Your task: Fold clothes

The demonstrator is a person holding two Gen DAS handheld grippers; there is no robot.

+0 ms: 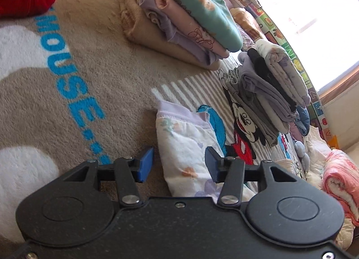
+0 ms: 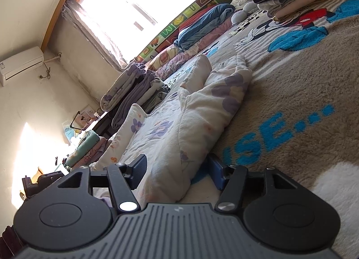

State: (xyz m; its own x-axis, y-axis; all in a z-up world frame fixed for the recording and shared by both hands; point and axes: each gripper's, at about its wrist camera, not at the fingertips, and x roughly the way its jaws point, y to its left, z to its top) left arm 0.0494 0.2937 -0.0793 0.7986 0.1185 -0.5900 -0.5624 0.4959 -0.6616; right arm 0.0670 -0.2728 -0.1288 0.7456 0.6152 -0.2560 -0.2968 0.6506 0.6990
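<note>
The left gripper (image 1: 179, 162) is seen low over the bed with its blue-padded fingers apart, and the white floral cotton garment with a lilac waistband (image 1: 186, 144) lies between them untouched by either pad; its near end is hidden under the gripper body. The right gripper (image 2: 178, 172) likewise stands with fingers apart around a fold of the same garment (image 2: 197, 110), though whether the far pad touches cloth cannot be told, as that pad is partly covered. The garment is spread on a beige plush blanket with blue lettering and a cartoon mouse print (image 1: 94, 74). Farther off, a folded stack topped by a mint-green piece (image 1: 179, 16) and a grey and floral stack (image 1: 267, 92) are seen. The bright window (image 2: 136, 5) is washed out.
</note>
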